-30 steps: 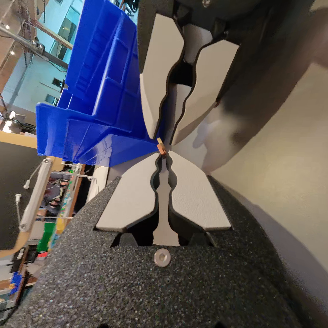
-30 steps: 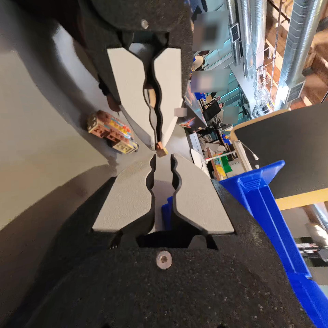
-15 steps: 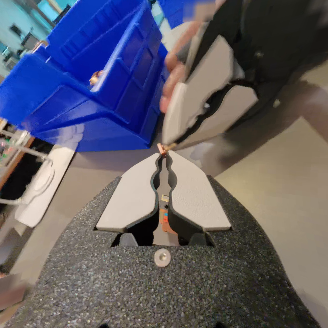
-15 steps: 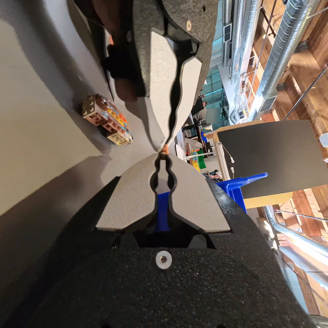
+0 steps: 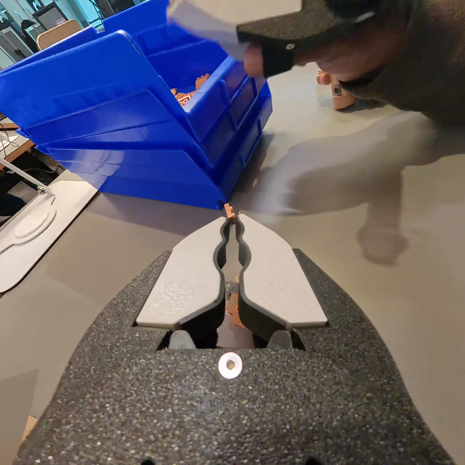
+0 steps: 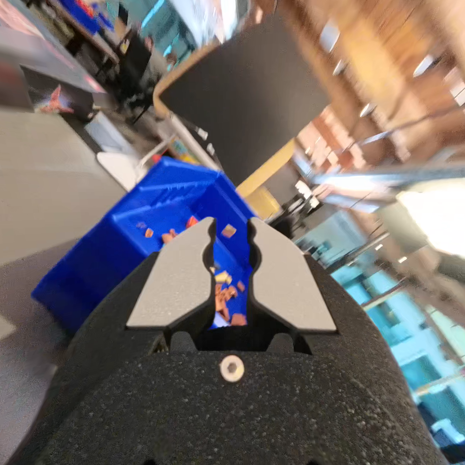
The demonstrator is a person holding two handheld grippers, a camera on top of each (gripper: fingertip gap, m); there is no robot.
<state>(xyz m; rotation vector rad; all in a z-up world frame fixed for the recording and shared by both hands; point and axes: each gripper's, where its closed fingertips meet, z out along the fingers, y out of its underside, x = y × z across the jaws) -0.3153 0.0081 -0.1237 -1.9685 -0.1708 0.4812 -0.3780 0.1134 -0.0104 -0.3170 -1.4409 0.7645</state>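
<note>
At the far left of the left wrist view a white flat board [image 5: 30,234] lies on the grey table [image 5: 125,251], with a clear stand foot on it. Right of that sits a stack of blue bins [image 5: 120,120], nested one in another; small reddish-brown bricks [image 5: 185,97] show inside the top one, and one of them bears a pale printed mark too small to make out. The left gripper [image 5: 232,219], low over the table and just near the bins' near right corner, has its grey fingers [image 5: 191,274] pressed together on a small brown brick [image 5: 230,210] that sticks out past their tips. Through the slot between the fingers a few more brown and grey pieces [image 5: 232,304] show on the table below. At the far right a brown brick model [image 5: 337,93] stands on the table, partly behind the person's hand [image 5: 254,63], which holds the other gripper above the bins, blurred. In the right wrist view, which is heavily blurred, the right gripper [image 6: 231,222] hangs above the open blue bin with its fingers [image 6: 181,274] set apart and nothing between them; loose brown and tan bricks [image 6: 227,292] lie scattered on the bin floor beneath. Beyond the bin stands a dark panel [image 6: 241,100] with a pale wooden edge. No brand mark or readable writing shows on either gripper or on the bins.
</note>
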